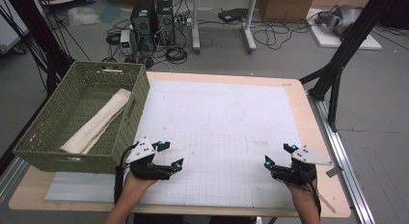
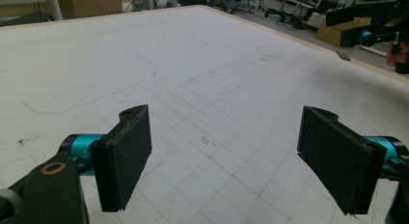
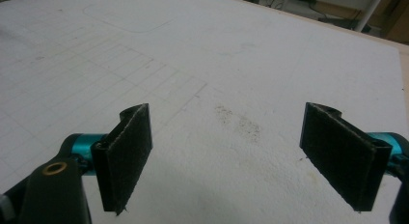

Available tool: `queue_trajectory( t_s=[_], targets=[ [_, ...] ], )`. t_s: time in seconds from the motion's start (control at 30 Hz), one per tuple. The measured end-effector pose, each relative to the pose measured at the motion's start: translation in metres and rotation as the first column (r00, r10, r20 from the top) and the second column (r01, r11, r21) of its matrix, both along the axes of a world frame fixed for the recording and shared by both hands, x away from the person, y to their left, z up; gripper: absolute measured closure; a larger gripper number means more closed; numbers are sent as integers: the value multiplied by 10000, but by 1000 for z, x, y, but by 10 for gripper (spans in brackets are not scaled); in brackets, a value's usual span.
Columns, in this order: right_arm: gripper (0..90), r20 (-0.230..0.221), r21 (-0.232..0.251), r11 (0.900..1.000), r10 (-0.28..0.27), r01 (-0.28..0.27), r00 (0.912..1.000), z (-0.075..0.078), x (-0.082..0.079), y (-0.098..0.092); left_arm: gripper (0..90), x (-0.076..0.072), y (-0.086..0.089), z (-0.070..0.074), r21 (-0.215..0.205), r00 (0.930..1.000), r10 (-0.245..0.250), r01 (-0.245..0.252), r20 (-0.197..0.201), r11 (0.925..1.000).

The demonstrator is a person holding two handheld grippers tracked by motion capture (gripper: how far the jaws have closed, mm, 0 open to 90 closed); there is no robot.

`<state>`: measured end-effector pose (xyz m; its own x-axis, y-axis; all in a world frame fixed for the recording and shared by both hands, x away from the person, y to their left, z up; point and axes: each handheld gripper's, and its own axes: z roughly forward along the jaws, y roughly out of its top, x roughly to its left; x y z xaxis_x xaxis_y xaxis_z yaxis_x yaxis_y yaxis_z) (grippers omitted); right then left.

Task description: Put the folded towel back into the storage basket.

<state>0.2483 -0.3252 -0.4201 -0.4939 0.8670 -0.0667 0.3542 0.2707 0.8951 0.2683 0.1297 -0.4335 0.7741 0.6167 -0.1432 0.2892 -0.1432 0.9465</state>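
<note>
The rolled cream towel (image 1: 96, 121) lies in the green basket (image 1: 34, 137) at the frame's left, its long axis running up-right, just above the left tongs (image 1: 170, 155), while the right tongs (image 1: 278, 154) sit well apart; both gape wide, empty.

Basket (image 1: 137, 96) is olive green wicker, towel (image 1: 96, 121) inside is cream. Mat (image 1: 231, 113) is white with a faint grey grid, counter (image 1: 308, 113) light wood. Both tongs (image 1: 171, 155) (image 1: 279, 154) black with teal bits.
</note>
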Motion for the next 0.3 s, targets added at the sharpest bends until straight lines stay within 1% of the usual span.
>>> queue_trajectory(
  t_s=[0.3],
  targets=[
    [174,16,5,10000,23,-23,10000,-1,2,-1,199,1,1,-1,-9,10000,81,-81,14,10000]
  ],
)
